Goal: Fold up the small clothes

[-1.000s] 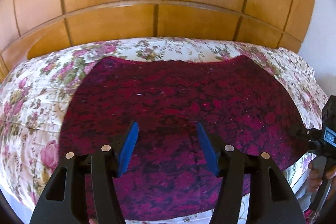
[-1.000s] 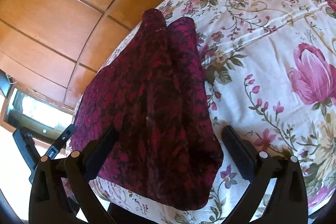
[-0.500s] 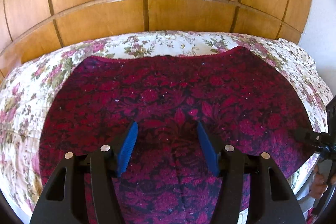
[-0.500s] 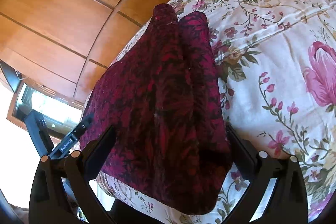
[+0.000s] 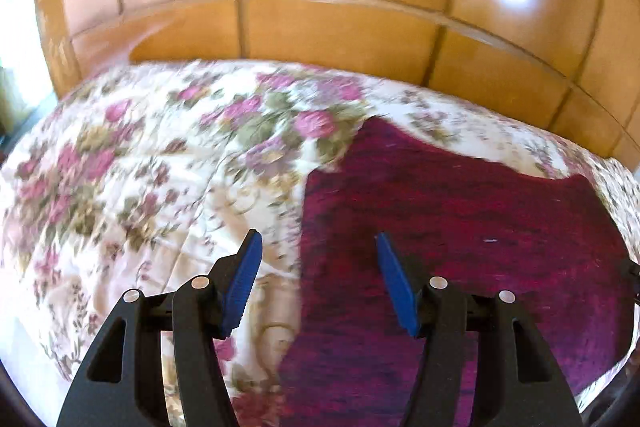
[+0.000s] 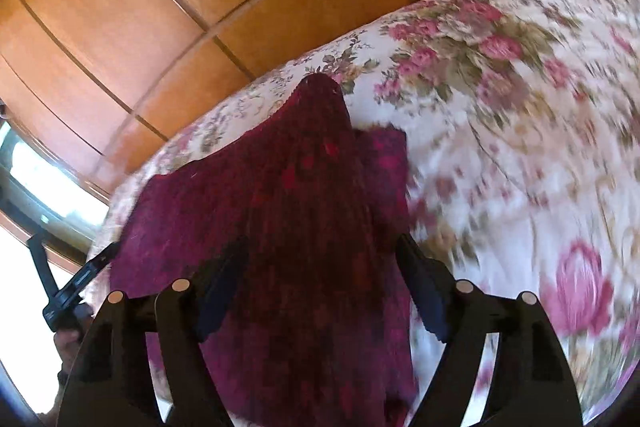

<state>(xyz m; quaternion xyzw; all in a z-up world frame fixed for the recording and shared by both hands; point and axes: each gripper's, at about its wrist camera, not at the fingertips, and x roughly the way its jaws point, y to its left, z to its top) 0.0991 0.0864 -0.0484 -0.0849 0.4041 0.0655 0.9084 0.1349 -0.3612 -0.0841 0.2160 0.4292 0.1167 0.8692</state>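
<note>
Nearest us, our left gripper (image 5: 318, 279) has its blue pads spread wide over the left edge of a dark red patterned garment (image 5: 472, 239), gripping nothing. Our right gripper (image 6: 320, 291) has its fingers apart too, with a raised ridge of the same cloth running between them; we cannot tell whether they press it. The garment lies on a floral bedspread (image 5: 152, 187). It looks soft, light and floppy, so we would pinch it at a corner or hem. Beyond stands a wooden panelled wall (image 5: 320, 27)
</note>
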